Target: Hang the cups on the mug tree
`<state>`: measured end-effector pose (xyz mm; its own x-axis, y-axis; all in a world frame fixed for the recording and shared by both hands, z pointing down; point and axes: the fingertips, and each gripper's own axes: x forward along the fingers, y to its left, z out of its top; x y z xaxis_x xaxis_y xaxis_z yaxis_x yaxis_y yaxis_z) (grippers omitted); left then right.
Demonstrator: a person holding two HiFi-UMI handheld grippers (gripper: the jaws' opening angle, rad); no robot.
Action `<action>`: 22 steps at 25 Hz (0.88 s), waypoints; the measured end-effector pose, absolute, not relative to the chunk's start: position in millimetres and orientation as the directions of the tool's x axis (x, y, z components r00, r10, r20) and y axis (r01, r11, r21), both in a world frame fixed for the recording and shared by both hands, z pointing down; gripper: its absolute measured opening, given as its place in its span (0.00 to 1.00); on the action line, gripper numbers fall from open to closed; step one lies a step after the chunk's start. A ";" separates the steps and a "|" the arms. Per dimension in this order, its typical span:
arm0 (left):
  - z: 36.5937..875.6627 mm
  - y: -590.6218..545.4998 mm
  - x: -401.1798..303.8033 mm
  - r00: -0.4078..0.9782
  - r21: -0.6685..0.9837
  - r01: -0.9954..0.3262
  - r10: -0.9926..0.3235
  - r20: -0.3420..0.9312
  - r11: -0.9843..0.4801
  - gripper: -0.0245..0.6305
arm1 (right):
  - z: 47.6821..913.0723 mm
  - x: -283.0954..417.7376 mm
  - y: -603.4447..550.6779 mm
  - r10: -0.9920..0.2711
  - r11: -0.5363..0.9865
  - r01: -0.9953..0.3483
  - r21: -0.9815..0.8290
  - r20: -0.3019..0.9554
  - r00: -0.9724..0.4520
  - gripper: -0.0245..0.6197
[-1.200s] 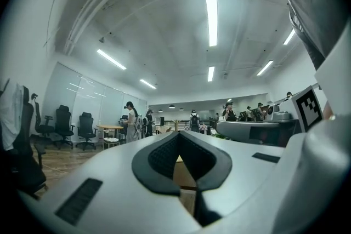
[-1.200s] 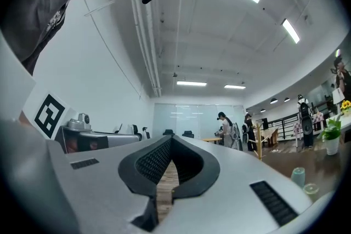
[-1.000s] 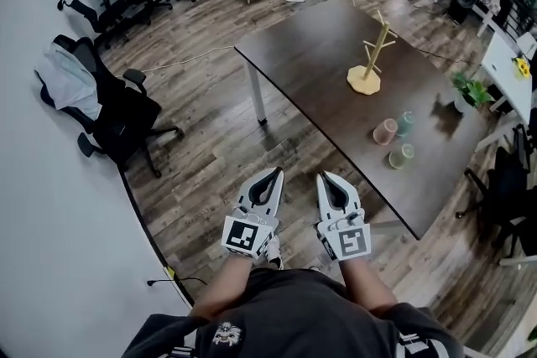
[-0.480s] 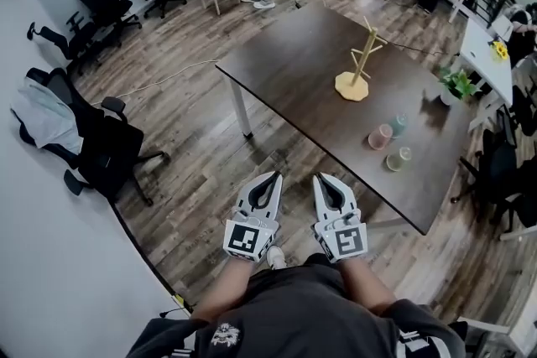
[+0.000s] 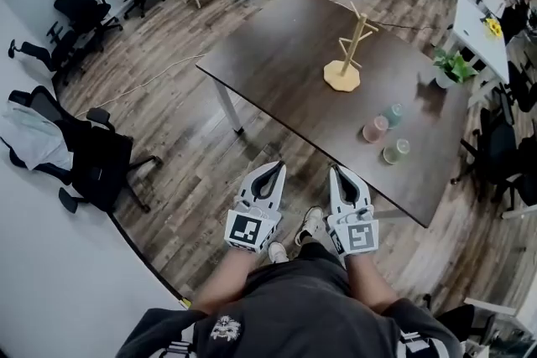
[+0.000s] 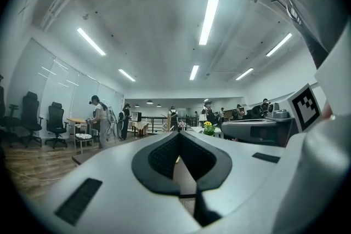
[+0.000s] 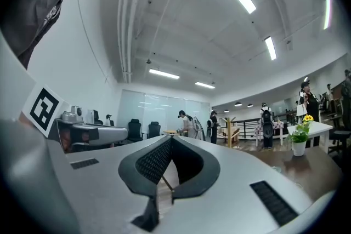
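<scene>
cups (image 5: 374, 128) untouched, left gripper (image 5: 274, 168), right gripper (image 5: 340, 171) level

Dark table (image 5: 277, 54) bears mug tree (image 5: 344, 67), 3 cups (image 5: 374, 129) and plant (image 5: 448, 67).

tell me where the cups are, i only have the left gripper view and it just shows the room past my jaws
Observer: Three sit close together on the dark table, ahead to your right: pink cup, teal cup, green cup.
Operator: any on the mug tree yet
Observer: No, the mug tree stands bare beyond them.
Operator: is the right gripper holding anything
Observer: No, the right gripper is shut and empty.
</scene>
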<state>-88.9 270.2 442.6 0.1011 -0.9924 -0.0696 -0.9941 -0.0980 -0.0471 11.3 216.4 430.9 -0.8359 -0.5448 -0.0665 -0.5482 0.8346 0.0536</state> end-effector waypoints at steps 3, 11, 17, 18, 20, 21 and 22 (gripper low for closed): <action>442.7 238.5 -87.1 0.127 -0.052 -0.991 -0.990 -0.062 -0.124 0.05 | 430.2 14.7 185.4 -0.570 0.817 -0.574 0.044 -0.076 -0.818 0.07; 439.4 142.8 -72.5 0.191 -0.060 -0.981 -0.980 -0.064 -0.187 0.05 | 428.3 18.1 103.2 -0.588 0.805 -0.592 0.038 -0.078 -0.805 0.07; 444.8 82.1 -55.3 0.238 -0.058 -0.970 -0.971 -0.038 -0.236 0.05 | 433.6 30.2 49.0 -0.605 0.794 -0.607 0.026 -0.059 -0.794 0.07; 445.7 72.6 -51.3 0.245 -0.056 -0.968 -0.969 -0.032 -0.243 0.05 | 434.8 34.2 41.5 -0.611 0.790 -0.613 0.024 -0.057 -0.790 0.07; 442.0 53.2 -42.7 0.257 -0.057 -0.965 -0.966 -0.023 -0.255 0.05 | 435.9 42.8 26.8 -0.621 0.782 -0.622 0.018 -0.055 -0.782 0.07; 440.8 44.7 -38.2 0.265 -0.059 -0.963 -0.964 -0.023 -0.264 0.05 | 435.9 46.9 20.0 -0.624 0.780 -0.626 0.015 -0.054 -0.779 0.07; 441.2 37.3 -33.4 0.277 -0.062 -0.959 -0.961 -0.024 -0.275 0.05 | 435.8 50.9 13.7 -0.627 0.778 -0.628 0.013 -0.052 -0.777 0.07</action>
